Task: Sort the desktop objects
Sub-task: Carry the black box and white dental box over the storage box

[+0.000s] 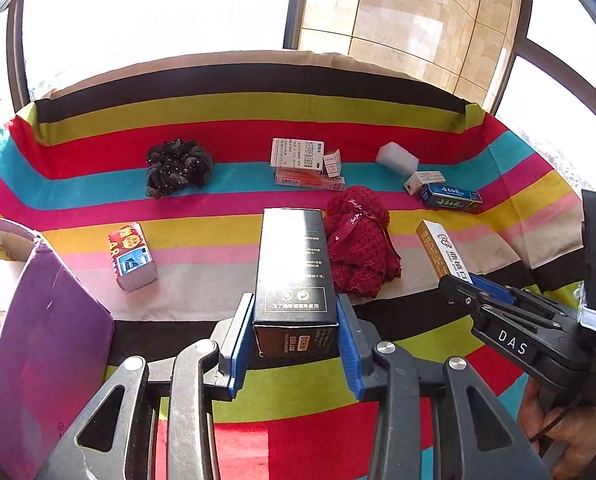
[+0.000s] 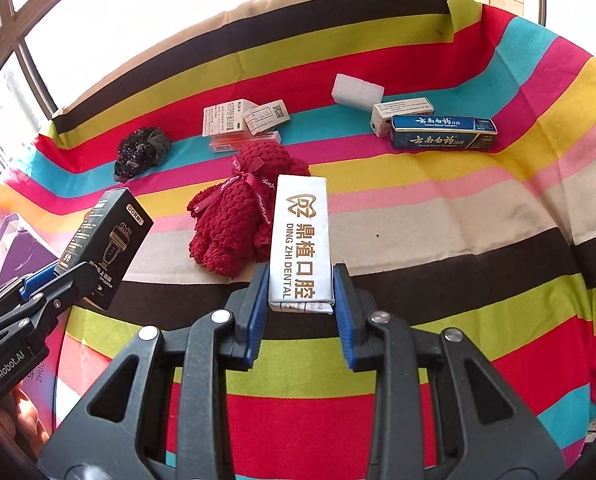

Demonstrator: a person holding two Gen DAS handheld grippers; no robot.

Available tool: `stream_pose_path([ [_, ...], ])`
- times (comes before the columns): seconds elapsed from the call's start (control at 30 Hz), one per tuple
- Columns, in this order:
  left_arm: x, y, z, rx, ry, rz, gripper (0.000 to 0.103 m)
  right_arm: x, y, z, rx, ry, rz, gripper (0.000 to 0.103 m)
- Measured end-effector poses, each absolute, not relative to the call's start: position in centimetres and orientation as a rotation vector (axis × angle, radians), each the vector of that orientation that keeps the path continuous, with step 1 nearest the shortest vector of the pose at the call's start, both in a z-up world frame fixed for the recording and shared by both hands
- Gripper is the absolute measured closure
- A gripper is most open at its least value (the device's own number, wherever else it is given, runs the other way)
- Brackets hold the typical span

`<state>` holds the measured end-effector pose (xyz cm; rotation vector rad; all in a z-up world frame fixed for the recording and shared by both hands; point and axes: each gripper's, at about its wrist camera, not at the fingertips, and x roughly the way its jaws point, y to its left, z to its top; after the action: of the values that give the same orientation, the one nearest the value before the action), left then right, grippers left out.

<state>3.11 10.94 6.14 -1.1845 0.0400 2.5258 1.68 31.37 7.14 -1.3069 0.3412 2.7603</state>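
Striped cloth (image 1: 202, 248) in bright bands covers the counter; windows behind, glare strong.

Left hand-held gripper (image 1: 296, 320) pinches a black carton (image 1: 294, 268) marked DORMI by its near end, blue pads flat on both sides, carton lifted clear of the cloth. Right hand-held gripper (image 2: 299, 292) pinches a white dental-brand box (image 2: 301, 240) the same way, also off the cloth. From the left wrist view that box (image 1: 441, 252) shows at right in the other gripper's pads.

Just beyond both: dark red crocheted piece (image 2: 234, 224) with ribbon, lying on the cloth. Farther back, a loose pile of medicine boxes (image 1: 301, 164) at centre; black sequinned scrunchie (image 1: 178, 168) to its left; white foam block (image 1: 397, 156) to the right, blue toothpaste box (image 2: 443, 133) and a small white box (image 2: 401, 114) touching, near it. Red-and-blue packet (image 1: 132, 258) lies alone at left. Purple container (image 1: 46, 320) at far left edge, contents unclear.
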Motion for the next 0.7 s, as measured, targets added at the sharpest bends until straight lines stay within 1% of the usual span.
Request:
stream_pose_path([
  [0.4, 7.1, 1.1, 10.5, -1.133, -0.059, 2.713, 0.064, 3.5, 24.8, 10.2, -1.322, 0.276, 2.925, 0.069],
  [0.57, 8.8, -3.5, 12.6, -1.120, -0.019, 2.763, 0.064, 3.8, 21.3, 11.9, -1.310, 0.254, 3.015, 0.069],
  [0.7, 9.1, -7.6, 12.4, -1.227, 0.080, 2.783, 0.064, 4.2, 17.9, 12.3, -1.316, 0.226, 3.084, 0.069],
])
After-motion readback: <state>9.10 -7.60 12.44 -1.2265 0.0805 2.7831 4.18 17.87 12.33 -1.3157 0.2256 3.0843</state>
